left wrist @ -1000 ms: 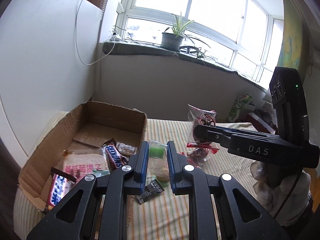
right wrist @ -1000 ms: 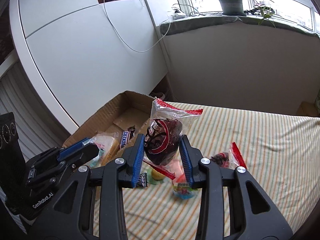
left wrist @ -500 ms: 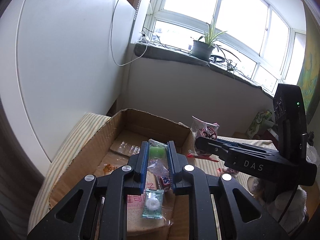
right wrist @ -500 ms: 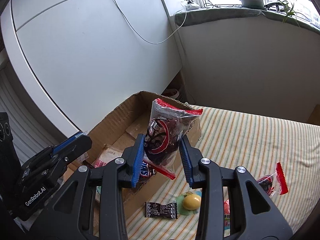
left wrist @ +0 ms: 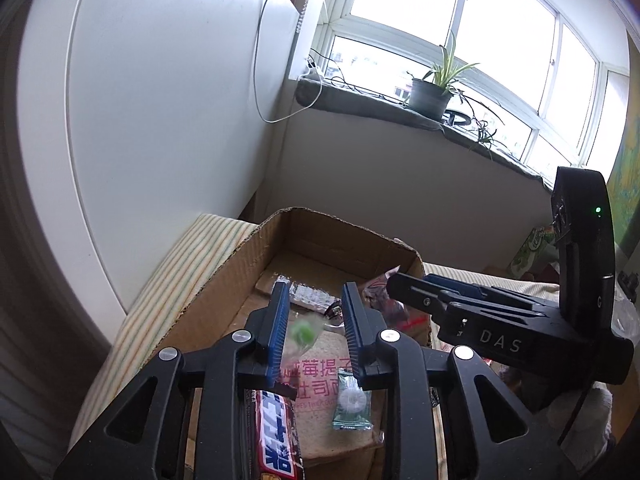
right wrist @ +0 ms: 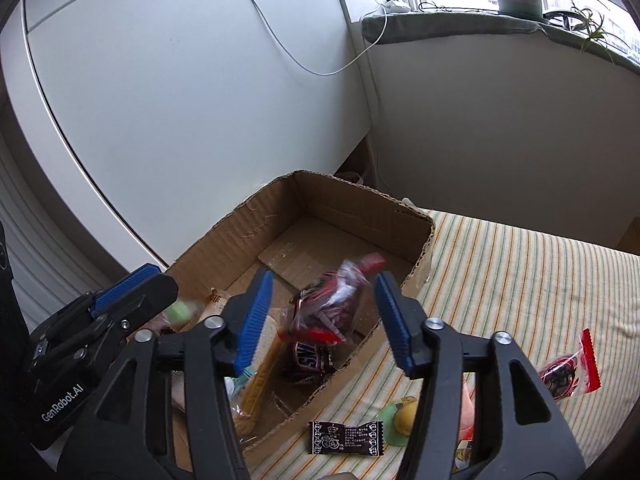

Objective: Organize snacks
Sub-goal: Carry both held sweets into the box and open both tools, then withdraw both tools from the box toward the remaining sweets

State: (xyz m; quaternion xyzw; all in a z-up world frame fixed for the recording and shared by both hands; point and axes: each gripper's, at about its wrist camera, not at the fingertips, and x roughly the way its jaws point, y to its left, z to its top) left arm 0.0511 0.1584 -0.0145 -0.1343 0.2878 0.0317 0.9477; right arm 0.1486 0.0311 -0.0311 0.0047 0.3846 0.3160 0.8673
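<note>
1. Right wrist view: red-and-clear snack bag (right wrist: pixel 334 308), motion-blurred, between the fingers of the right gripper (right wrist: pixel 324 316) with open space on both sides; it is over the inside of the cardboard box (right wrist: pixel 352 204). Jaws spread wide, gripping nothing.
2. Green candy in clear wrapper (left wrist: pixel 303 331), blurred, between the fingers of the left gripper (left wrist: pixel 314 330), touching neither pad as far as can be told; it is above the box contents. Jaws parted, gripping nothing.
3. Box contents, left wrist view: pale flat bread pack with red print (left wrist: pixel 320 376); teal-wrapped white candy (left wrist: pixel 352 400) lying on that pack; red-and-blue bar (left wrist: pixel 276 436) at the near edge, partly under the gripper frame.
4. Box contents, right wrist view: dark Snickers bar (right wrist: pixel 310 358) below the blurred bag; yellow-edged packet (right wrist: pixel 256 380) beside the left finger.
5. Box sits open-topped on the striped cloth (right wrist: pixel 520 280), close to the white wall panel (right wrist: pixel 180 100).
6. Items on the cloth outside the box: black printed candy wrapper (right wrist: pixel 346 438) near the box corner; yellow candy in green wrapper (right wrist: pixel 402 420) just beside it; second red-and-clear snack bag (right wrist: pixel 572 372) well apart, toward the right edge.
7. Background: windowsill with potted plant (left wrist: pixel 430 94); white cable (right wrist: pixel 304 60) hanging down the wall.
</note>
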